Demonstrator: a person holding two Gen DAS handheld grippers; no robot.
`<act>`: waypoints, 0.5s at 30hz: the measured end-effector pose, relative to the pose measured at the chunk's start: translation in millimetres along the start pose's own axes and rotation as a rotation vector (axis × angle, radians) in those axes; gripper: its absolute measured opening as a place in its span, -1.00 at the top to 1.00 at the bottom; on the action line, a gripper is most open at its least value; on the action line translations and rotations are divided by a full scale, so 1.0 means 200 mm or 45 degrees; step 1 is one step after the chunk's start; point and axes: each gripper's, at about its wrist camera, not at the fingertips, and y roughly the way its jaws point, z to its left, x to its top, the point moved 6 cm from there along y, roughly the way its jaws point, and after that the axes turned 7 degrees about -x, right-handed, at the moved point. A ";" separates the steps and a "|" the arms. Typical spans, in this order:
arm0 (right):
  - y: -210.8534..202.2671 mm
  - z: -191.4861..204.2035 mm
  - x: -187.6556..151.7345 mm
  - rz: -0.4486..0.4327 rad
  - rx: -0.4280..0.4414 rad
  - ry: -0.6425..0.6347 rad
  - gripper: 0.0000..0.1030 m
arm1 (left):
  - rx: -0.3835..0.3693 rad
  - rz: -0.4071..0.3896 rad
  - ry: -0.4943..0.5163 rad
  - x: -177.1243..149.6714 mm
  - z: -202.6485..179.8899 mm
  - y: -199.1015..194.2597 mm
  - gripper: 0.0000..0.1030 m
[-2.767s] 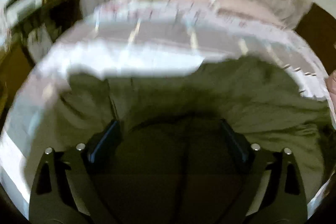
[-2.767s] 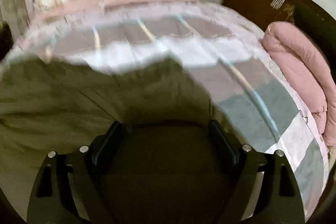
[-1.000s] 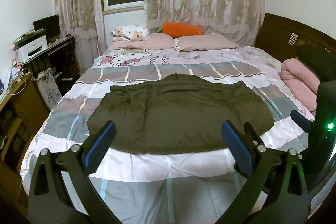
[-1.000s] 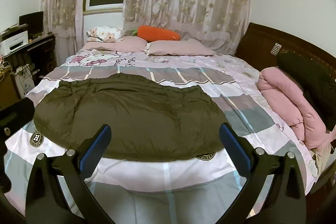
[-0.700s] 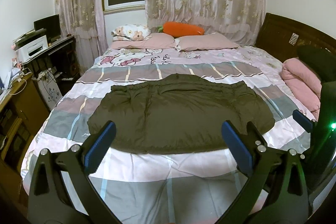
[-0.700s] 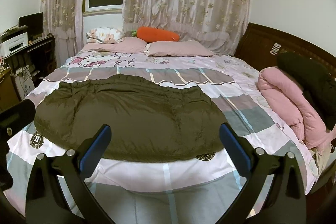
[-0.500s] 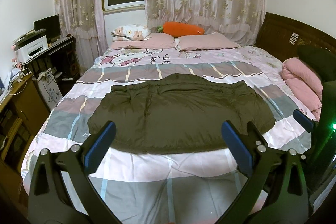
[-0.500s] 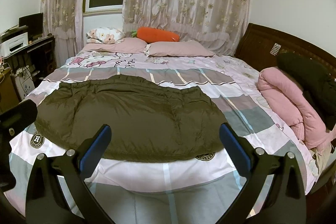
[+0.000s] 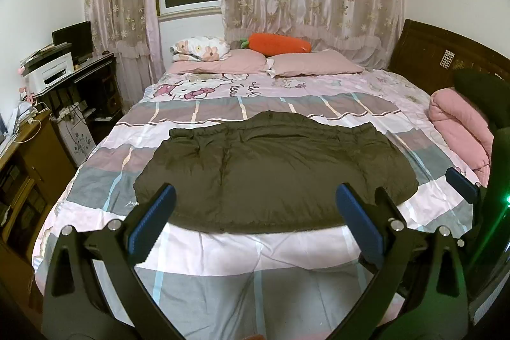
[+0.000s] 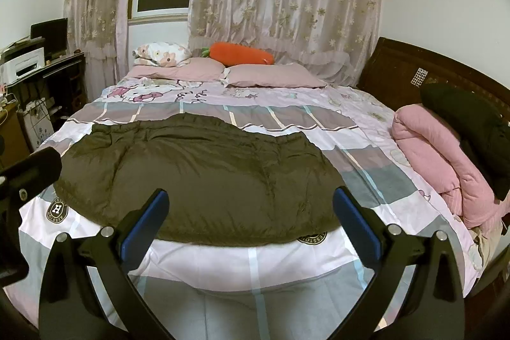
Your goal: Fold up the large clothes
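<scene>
A large dark olive padded garment (image 9: 271, 171) lies spread flat across the middle of the bed (image 9: 255, 254); it also shows in the right wrist view (image 10: 204, 177). My left gripper (image 9: 255, 219) is open and empty, held back above the bed's near edge, apart from the garment. My right gripper (image 10: 251, 219) is open and empty, also held back at the near edge. The right gripper's finger (image 9: 462, 185) shows at the right of the left wrist view. The left gripper's body (image 10: 28, 174) shows at the left of the right wrist view.
Pink pillows (image 9: 312, 62) and an orange carrot cushion (image 9: 277, 43) lie at the far end. A rolled pink quilt (image 10: 440, 164) with a dark item (image 10: 468, 120) on it lies at the right by the wooden headboard (image 10: 414, 69). A desk with a printer (image 9: 54, 72) stands left.
Both grippers were low over the garment 2.8 s ago and now are pulled back above the bed's near edge. Over the last second nothing has visibly moved.
</scene>
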 end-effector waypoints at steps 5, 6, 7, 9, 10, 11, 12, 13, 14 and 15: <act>0.00 0.01 0.00 0.002 -0.005 0.002 -0.97 | -0.003 0.000 0.003 0.00 0.00 0.00 -0.96; 0.00 0.01 0.00 0.001 -0.006 0.003 -0.97 | -0.004 0.000 0.003 0.00 0.00 0.00 -0.96; 0.00 0.01 0.00 0.001 -0.006 0.004 -0.97 | -0.001 -0.001 0.004 0.00 0.00 0.00 -0.96; 0.00 0.01 0.00 0.000 -0.007 0.004 -0.97 | -0.002 0.001 0.003 0.00 0.00 0.00 -0.96; 0.00 0.02 0.00 0.000 -0.006 0.003 -0.97 | -0.004 0.002 0.001 0.00 0.00 0.00 -0.96; 0.00 0.02 0.00 0.000 -0.006 0.002 -0.97 | -0.005 0.005 -0.001 0.00 0.00 0.00 -0.96; 0.00 0.02 0.00 0.000 -0.009 0.002 -0.97 | -0.004 0.005 -0.004 0.00 0.01 0.00 -0.96; 0.00 0.02 0.00 0.000 -0.010 0.002 -0.97 | -0.001 0.003 -0.003 0.00 0.01 0.00 -0.96; 0.00 0.02 0.00 0.002 -0.010 -0.001 -0.97 | 0.003 0.002 -0.002 0.00 0.01 0.00 -0.96; -0.01 0.03 0.00 0.003 -0.007 0.000 -0.97 | 0.004 0.000 -0.001 0.00 0.01 0.00 -0.96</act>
